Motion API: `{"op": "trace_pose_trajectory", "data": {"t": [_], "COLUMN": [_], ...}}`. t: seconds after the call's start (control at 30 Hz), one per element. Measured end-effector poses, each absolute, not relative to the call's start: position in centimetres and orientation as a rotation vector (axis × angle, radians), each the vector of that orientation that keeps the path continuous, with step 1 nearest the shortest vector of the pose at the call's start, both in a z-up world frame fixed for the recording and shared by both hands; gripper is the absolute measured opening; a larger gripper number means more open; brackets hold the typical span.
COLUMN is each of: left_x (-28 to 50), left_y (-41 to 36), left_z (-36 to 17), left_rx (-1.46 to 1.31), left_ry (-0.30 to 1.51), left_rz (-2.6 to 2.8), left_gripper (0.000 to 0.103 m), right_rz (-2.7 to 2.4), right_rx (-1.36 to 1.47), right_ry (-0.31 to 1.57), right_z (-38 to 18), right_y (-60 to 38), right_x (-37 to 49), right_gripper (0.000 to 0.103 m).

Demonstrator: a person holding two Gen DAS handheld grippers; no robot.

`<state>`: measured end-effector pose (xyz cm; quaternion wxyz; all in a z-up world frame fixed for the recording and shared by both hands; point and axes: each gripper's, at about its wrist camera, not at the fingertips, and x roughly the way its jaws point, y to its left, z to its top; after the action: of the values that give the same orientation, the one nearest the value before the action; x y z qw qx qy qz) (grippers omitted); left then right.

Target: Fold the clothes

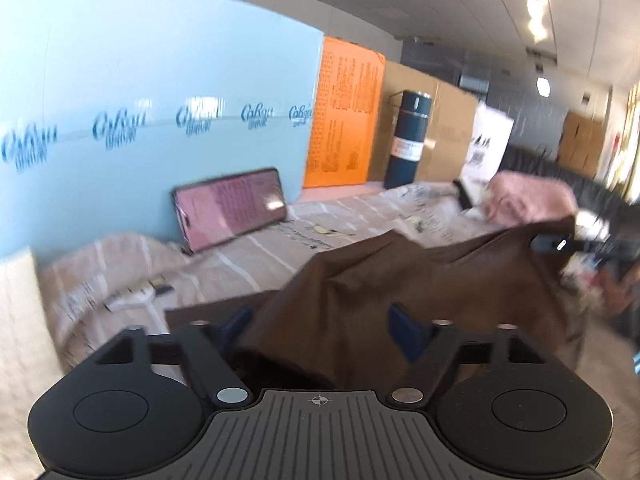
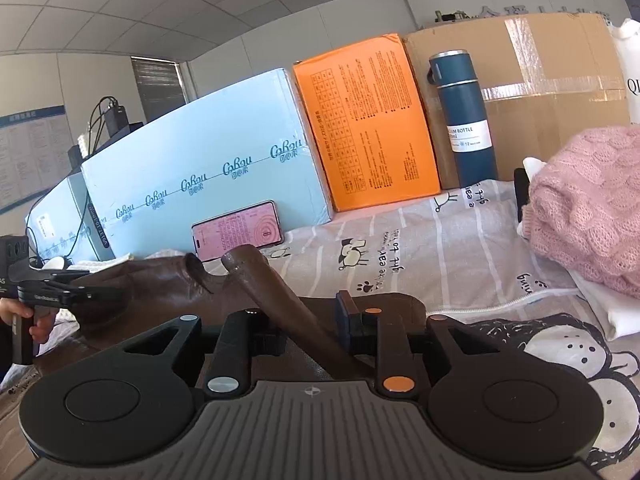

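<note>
A brown garment (image 1: 400, 280) hangs lifted above the bed sheet (image 1: 280, 240), stretched between both grippers. My left gripper (image 1: 320, 328) is shut on one edge of it; the cloth bunches between its blue pads. My right gripper (image 2: 308, 320) is shut on another edge of the brown garment (image 2: 272, 292), which rises as a rolled fold between the fingers. The right gripper shows far right in the left wrist view (image 1: 560, 245), the left gripper far left in the right wrist view (image 2: 80, 292). A folded pink knit sweater (image 2: 584, 212) lies at the right.
A light blue box (image 2: 200, 168), an orange box (image 2: 368, 124) and a cardboard box (image 2: 540, 92) line the back. A dark blue bottle (image 2: 464, 120) stands before them. A phone (image 2: 240, 234) leans on the blue box. White cloth (image 2: 600, 304) lies under the sweater.
</note>
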<state>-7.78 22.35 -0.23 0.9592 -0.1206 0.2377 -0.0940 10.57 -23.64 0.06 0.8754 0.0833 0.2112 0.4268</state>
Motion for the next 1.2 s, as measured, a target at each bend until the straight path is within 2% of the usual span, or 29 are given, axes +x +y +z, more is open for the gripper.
{"op": "trace_pose_trajectory", "data": {"t": [0.07, 0.27, 0.4, 0.47, 0.6, 0.67, 0.73, 0.77, 0.9, 1.03, 1.2], "left_x": [-8.0, -8.4, -7.7, -7.9, -7.9, -7.7, -7.4, -7.2, -6.7, -5.8, -5.6], "left_y": [24.1, 24.3, 23.8, 23.5, 23.3, 22.6, 21.8, 21.5, 20.3, 19.9, 19.8], "left_z": [-0.7, -1.3, -1.6, -1.6, -1.6, -1.6, -1.6, -1.5, -0.6, -1.3, -1.8], "left_rx": [-0.367, -0.391, -0.346, -0.318, -0.283, -0.234, -0.146, -0.114, 0.013, 0.091, 0.113], "left_ry": [0.44, 0.452, 0.479, 0.477, 0.466, 0.455, 0.45, 0.444, 0.412, 0.484, 0.54], "left_rz": [-0.229, -0.192, -0.192, -0.191, -0.114, -0.041, 0.005, 0.021, 0.063, 0.118, 0.157], "left_gripper": [0.096, 0.097, 0.097, 0.097, 0.095, 0.081, 0.024, 0.017, 0.014, 0.014, 0.018], "right_rz": [0.886, 0.829, 0.788, 0.768, 0.726, 0.692, 0.678, 0.675, 0.671, 0.657, 0.66], "right_rx": [0.2, 0.274, 0.323, 0.347, 0.395, 0.403, 0.408, 0.411, 0.416, 0.422, 0.43], "right_ry": [0.473, 0.497, 0.509, 0.514, 0.525, 0.531, 0.539, 0.54, 0.531, 0.52, 0.508], "right_z": [-0.2, -0.6, -0.8, -0.9, -1.2, -1.3, -1.5, -1.6, -1.6, -1.6, -1.6], "right_y": [-23.6, -24.6, -25.3, -25.6, -26.3, -26.4, -26.5, -26.5, -26.6, -26.7, -26.8], "right_x": [11.3, 12.1, 12.6, 12.8, 13.3, 13.4, 13.5, 13.5, 13.3, 13.2, 13.0], "right_gripper": [0.04, 0.059, 0.067, 0.076, 0.077, 0.078, 0.078, 0.078, 0.078, 0.078, 0.084]}}
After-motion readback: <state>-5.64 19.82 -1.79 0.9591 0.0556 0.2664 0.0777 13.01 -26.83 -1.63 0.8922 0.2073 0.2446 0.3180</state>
